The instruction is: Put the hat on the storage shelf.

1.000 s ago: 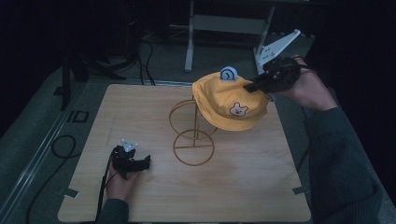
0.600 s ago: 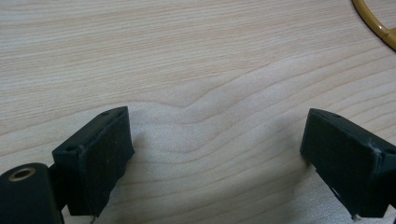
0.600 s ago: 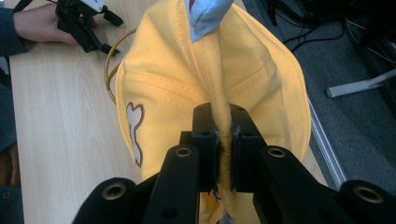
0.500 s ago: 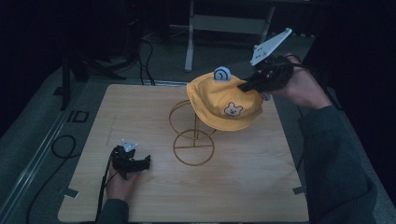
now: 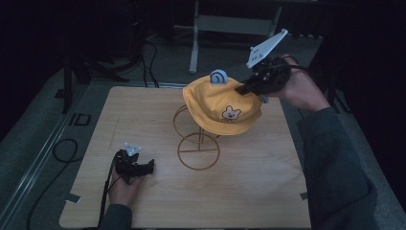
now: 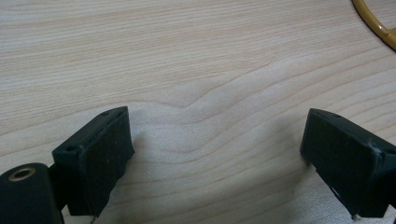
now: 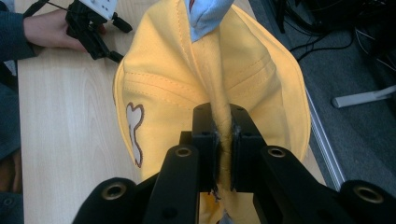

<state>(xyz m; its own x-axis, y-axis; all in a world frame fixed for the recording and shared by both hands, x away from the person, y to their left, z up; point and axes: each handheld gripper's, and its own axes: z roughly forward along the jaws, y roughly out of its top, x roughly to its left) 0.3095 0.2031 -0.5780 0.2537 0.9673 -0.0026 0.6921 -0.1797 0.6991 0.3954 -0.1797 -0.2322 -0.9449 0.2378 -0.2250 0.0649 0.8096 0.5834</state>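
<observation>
right claw (image 5: 245, 88) pinches a fold of the yellow hat (image 5: 221, 106) to steer it over the wire stand (image 5: 197, 143); left claw (image 5: 143, 167) rests wide, empty, near-left on the table (image 5: 268, 191).

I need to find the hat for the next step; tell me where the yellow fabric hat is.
In the high view the yellow fabric hat sits atop the gold wire stand at the table's far right, pinched by the right hand-held gripper.

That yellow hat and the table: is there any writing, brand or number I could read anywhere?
"ID": dark marking on the floor left of the table, as best it reads.
Hat: no words, just a bear-face patch and a blue snail-like ornament.
</observation>
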